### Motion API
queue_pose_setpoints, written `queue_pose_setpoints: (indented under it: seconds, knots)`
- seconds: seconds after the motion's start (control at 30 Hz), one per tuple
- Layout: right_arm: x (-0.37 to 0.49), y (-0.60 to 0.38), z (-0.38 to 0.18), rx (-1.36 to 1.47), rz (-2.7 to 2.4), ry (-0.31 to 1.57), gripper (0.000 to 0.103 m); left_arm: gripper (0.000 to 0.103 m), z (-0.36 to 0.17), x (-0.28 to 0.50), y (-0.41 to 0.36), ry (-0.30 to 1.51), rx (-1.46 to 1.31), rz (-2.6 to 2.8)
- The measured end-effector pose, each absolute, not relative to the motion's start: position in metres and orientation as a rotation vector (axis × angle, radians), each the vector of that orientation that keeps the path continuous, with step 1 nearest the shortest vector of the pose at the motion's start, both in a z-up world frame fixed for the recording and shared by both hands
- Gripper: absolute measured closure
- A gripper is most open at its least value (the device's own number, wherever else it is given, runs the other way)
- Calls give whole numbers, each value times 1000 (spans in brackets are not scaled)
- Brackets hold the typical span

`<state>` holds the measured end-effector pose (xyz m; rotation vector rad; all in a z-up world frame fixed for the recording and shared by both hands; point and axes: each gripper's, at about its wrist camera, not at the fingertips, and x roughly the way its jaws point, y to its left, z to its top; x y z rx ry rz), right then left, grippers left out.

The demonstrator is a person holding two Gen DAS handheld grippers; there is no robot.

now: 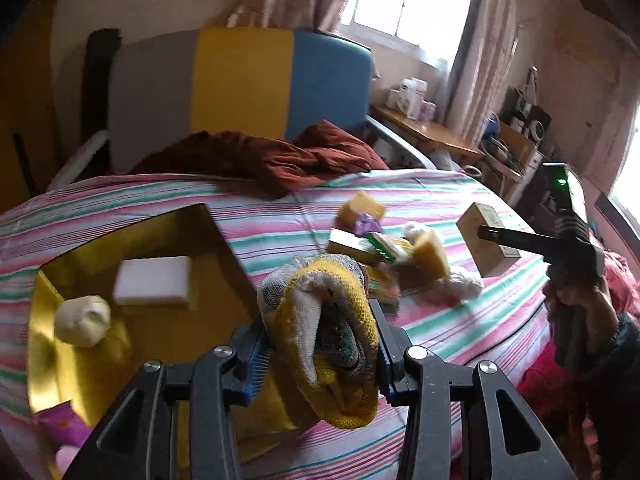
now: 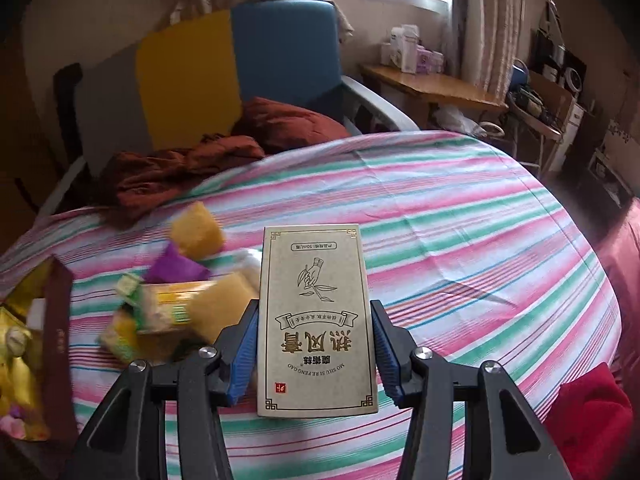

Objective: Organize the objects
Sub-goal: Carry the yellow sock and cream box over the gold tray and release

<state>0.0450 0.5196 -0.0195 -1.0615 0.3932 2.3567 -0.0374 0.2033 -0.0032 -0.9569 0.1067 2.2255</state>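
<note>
Yellow cloth: pinched in left gripper
Card box: clamped in right gripper
Gold tray: left of cloth

Left wrist view: mounted behind the left gripper, angled down across the bed toward the headboard and window, close above the gold box. Right wrist view: behind the right gripper, same heading, further right. Shared: bed, headboard, pile, side table.
</note>
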Motion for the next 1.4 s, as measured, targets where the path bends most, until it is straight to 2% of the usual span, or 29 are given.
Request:
queue_pose_setpoints:
  seconds: [0.23,0.5,0.77,1.23,1.33,1.4]
  knots:
    - [27,449,15,-1042,2552,338,51,59,0,-44,164,63,-968,2295]
    - [0,344,29,-1109,2829,292,51,59,6,-62,109,-16,-1004,2352]
    - [-36,236,-2,-1347,3018,90,51,59,15,-95,49,-58,-1021,2471]
    - [-68,166,-41,-1562,3067,-59,51,58,11,-144,29,2,-1075,2532]
    - [-74,156,-43,-1592,3102,-60,51,53,8,-155,29,20,-1083,2548]
    - [-79,145,-46,-1599,3140,-68,50,34,7,-160,27,7,-1082,2581]
